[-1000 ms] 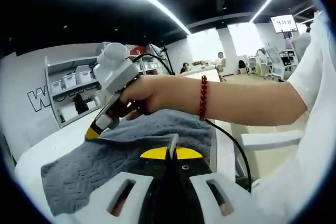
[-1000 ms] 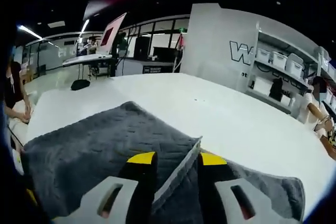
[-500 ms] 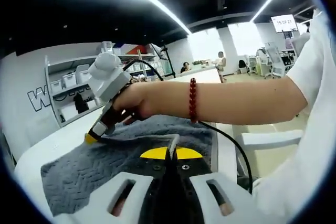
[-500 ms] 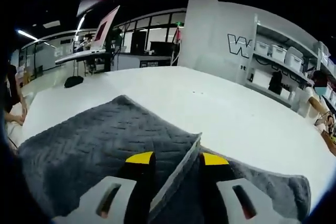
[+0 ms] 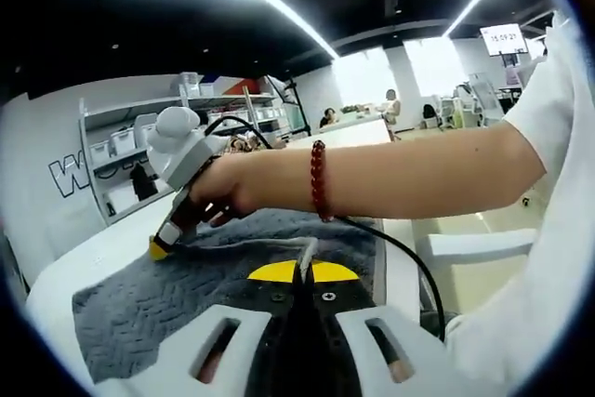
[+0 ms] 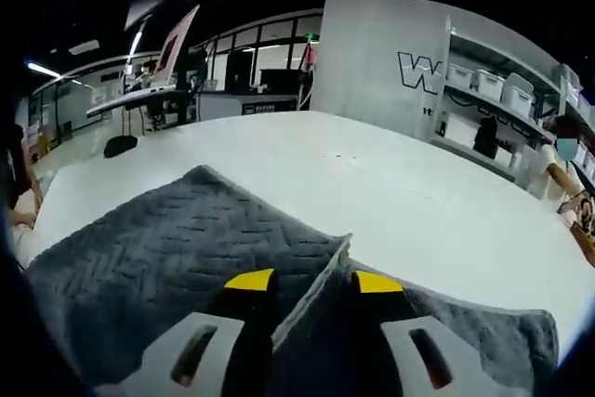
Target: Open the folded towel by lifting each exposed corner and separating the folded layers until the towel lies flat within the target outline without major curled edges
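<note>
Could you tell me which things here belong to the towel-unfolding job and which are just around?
Job:
- grey quilted fabric towel
- left gripper, shut on its edge
- right gripper, shut on a raised fold
- white table

Around:
- white wall shelves with storage boxes
- red bead bracelet

In your left gripper view, the towel (image 5: 186,290) lies on the table (image 5: 93,253) at lower left, your hand (image 5: 228,188) above it at centre, shelves (image 5: 125,151) behind at left. In your right gripper view, the towel spreads lower left, shelves upper right.
</note>
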`<state>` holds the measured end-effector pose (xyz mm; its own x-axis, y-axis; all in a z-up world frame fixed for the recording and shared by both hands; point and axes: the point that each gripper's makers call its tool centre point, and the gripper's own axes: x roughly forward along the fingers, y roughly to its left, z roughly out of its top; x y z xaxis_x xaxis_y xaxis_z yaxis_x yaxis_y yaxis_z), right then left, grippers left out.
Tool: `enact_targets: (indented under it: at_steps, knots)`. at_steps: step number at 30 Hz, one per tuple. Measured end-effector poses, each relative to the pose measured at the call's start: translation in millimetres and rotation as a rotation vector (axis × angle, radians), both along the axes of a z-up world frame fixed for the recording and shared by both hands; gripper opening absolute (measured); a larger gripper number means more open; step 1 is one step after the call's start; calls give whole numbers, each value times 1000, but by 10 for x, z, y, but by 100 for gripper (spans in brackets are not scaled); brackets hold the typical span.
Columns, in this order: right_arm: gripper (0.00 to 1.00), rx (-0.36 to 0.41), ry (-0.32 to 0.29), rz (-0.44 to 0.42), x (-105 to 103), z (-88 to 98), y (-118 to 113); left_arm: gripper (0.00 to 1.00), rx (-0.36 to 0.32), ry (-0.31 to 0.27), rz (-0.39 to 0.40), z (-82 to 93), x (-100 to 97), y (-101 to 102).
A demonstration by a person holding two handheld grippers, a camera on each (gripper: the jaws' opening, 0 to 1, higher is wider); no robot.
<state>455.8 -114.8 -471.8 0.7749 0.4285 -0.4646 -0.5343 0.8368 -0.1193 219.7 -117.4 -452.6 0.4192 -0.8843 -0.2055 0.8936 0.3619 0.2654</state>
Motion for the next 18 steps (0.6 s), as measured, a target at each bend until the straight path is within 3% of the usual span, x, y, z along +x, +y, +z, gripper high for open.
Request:
enact_targets:
  at_steps: [10,18]
  knots:
    - [24,25,25,-7,112,-40,-28,1,1,-7,-10,-9,-29,-19]
    - [17,104,48,-30,197,-1,-76,1,-10,-9,-26,0,-54,-40]
